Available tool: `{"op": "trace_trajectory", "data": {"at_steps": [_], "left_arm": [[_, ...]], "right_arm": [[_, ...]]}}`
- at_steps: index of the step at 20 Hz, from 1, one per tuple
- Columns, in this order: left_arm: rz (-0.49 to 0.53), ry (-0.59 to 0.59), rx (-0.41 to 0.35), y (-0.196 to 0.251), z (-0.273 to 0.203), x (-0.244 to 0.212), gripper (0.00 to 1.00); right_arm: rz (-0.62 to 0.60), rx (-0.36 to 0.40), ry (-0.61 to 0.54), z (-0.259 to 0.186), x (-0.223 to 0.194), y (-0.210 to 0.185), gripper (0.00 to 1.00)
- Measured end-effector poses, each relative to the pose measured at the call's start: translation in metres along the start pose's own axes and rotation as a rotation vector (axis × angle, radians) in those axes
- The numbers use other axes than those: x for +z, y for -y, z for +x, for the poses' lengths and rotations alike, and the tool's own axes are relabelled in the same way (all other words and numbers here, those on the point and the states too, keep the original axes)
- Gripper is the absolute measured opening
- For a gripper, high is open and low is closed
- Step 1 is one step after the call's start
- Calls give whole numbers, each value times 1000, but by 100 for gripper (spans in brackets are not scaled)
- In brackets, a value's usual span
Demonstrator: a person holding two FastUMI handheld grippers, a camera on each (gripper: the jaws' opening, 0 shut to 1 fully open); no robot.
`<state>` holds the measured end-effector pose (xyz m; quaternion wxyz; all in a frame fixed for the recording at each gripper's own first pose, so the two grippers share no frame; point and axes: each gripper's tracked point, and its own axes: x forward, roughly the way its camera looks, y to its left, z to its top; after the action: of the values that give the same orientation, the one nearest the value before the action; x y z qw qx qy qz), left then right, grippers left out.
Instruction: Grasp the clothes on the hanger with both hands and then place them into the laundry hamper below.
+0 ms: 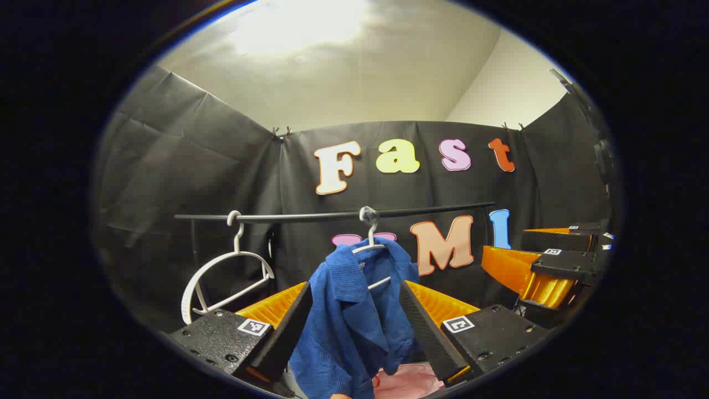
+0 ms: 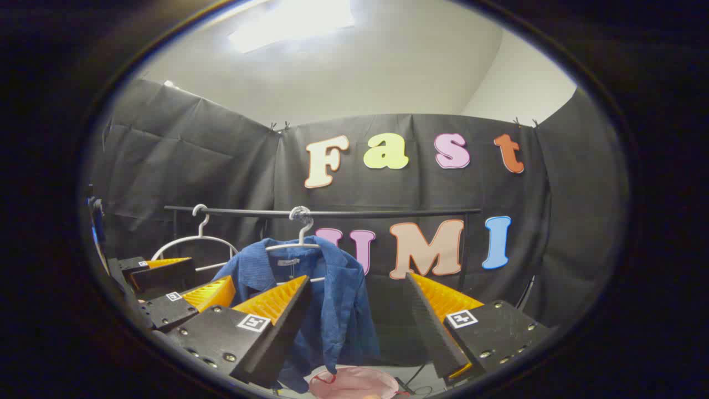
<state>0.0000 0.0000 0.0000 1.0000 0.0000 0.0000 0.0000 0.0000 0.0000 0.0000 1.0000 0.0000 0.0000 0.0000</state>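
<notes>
With both grippers' fingers spread wide and holding nothing, the left gripper (image 1: pixel 354 327) should close on the crumpled blue shirt (image 1: pixel 349 316) hanging from the white hanger (image 1: pixel 370 244), above the pink laundry hamper (image 2: pixel 354 382), while the right gripper (image 2: pixel 354 316) takes its other shoulder.

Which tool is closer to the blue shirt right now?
Left. The left tool has the blue shirt framed between its open fingers; the right tool sits off to the shirt's right.

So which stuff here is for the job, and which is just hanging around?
For the job:
blue shirt
its white hanger
pink laundry hamper
left gripper
right gripper

Just hanging around:
empty white hanger
black rail
</notes>
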Motion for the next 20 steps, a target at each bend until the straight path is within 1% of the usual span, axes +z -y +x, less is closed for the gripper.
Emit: {"op": "trace_trajectory", "data": {"at_steps": [2,3,7,8,9,20], "left_arm": [[-18,-24,-15,5,2,-7,99],[-28,-30,-19,5,3,-9,99],[-31,-28,-18,8,6,-8,99],[-29,-26,-16,8,7,-6,99],[-30,-27,-15,8,8,-7,99],[-14,-39,30,5,11,-10,99]], "right_arm": [[-11,-18,-2,-6,-4,1,95],[-11,-22,-1,-7,-4,1,99],[-27,-28,3,-10,-3,3,99],[-30,-27,3,-10,-4,3,95],[-33,-27,3,-10,-5,3,99],[-45,6,3,-1,-10,-1,99]]}}
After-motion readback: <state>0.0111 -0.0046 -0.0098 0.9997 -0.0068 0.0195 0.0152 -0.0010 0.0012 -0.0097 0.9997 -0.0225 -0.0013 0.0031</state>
